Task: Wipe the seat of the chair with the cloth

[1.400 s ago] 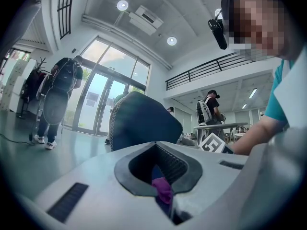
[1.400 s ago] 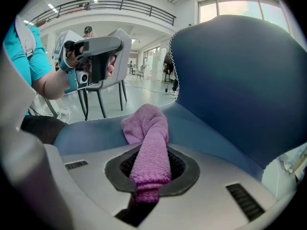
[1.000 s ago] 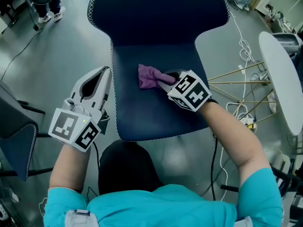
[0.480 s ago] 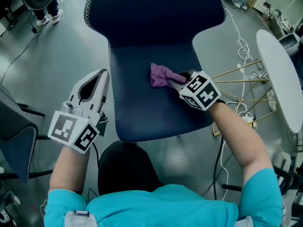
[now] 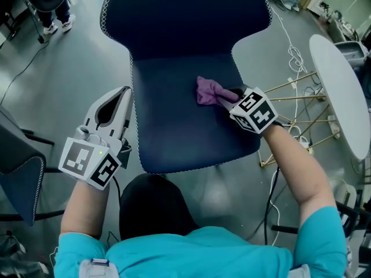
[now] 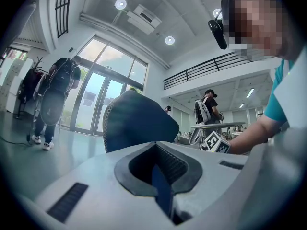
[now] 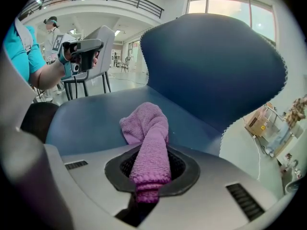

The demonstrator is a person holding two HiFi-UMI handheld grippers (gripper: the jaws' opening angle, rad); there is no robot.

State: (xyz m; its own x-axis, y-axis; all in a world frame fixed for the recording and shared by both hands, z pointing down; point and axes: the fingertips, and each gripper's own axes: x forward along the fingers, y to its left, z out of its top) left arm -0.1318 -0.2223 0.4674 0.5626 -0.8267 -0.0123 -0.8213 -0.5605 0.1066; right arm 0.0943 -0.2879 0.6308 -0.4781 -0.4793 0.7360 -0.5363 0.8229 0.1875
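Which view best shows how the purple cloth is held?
The right gripper view: the cloth runs up between the right tool's closed jaws, its bunched end on the seat. The head view shows it small, where it lies on the seat. The left gripper view does not show it.

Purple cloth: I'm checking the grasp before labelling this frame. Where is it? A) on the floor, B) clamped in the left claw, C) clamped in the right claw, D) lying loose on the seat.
C: the purple cloth is pinched between the jaws of the right claw, its bunched end resting on the chair seat.
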